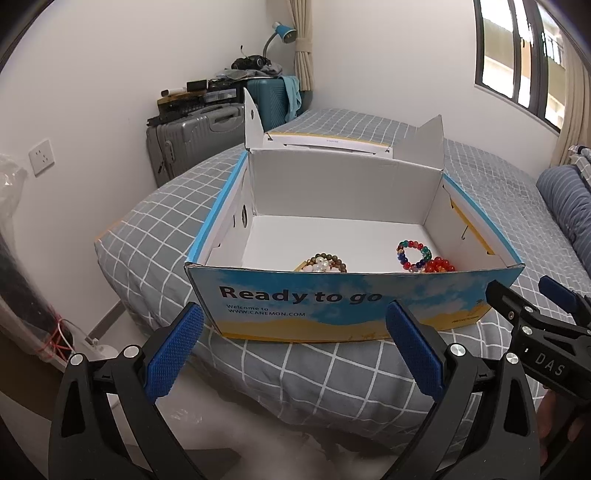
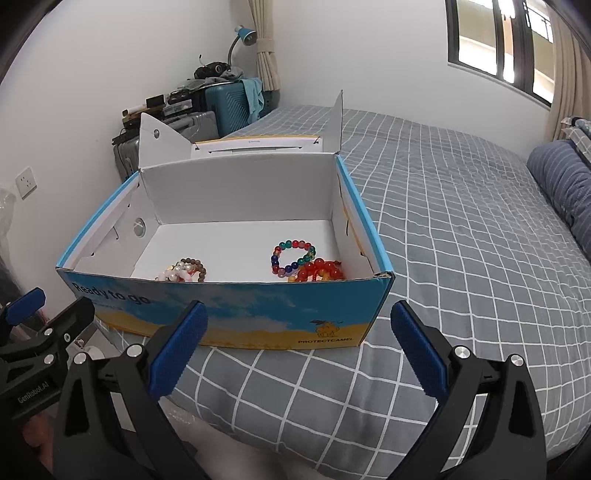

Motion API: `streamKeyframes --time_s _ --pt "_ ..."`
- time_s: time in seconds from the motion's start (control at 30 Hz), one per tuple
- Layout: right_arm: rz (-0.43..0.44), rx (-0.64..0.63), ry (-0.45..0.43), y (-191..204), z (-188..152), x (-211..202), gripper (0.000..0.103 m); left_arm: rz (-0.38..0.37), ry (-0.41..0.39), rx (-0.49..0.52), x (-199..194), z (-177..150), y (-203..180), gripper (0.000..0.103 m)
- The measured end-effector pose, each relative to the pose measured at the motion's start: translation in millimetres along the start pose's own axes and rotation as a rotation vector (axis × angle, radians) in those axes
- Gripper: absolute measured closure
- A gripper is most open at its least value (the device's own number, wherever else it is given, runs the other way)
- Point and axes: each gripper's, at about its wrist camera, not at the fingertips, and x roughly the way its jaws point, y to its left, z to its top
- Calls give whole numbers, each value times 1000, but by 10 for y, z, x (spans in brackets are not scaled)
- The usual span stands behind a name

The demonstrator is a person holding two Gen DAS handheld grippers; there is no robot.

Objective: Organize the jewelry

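Four bracelets lie in the box [image 2: 258, 306], all toward its near wall. A rainbow bracelet [image 2: 293, 257] of mixed coloured beads lies right of centre, and a red bracelet [image 2: 321, 271] of larger red-orange beads touches it on the near right. Left of centre sits a brown bracelet [image 2: 192, 266] of small wooden-looking beads, with a pearl bracelet [image 2: 173, 275] of pale beads bunched against it — the near wall hides their lower parts, so more pieces could be hidden there.

The box is one open cardboard carton, white inside, blue and yellow outside, its lid folded back with two side flaps standing up. Its front reads "Ready to go", "Welcome to" and "WWW.CANEMON.COM"; near the right corner a small camel drawing sits above "PROTECTCAMEL".

Two claws hover just short of the box, side by side above the near edge of the bed [image 2: 461, 258]. The left gripper [image 1: 291, 350] stands wide with nothing between its blue pads; the right gripper [image 2: 299, 350] is likewise wide and empty. One body shows "DAS", the other "GenRobot.AI".

The bed has a grey, white-checked cover. Beyond it stand two suitcases — a grey case [image 1: 188, 136] and a teal case [image 1: 269, 98] — plus one blue lamp [image 1: 282, 33], one wall socket [image 1: 41, 157] and one window [image 2: 498, 40].
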Motion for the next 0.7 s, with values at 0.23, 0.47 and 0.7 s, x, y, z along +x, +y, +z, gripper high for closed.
streamKeyframes --time_s 0.23,0.47,0.7 --pt "-6 -1 -1 -10 4 21 8 -2 3 17 19 7 -27 6" --pt "-13 -8 -5 -11 9 15 8 0 9 18 32 8 -50 6" --pt "-14 -13 -3 10 11 23 8 1 9 18 68 21 -59 6"
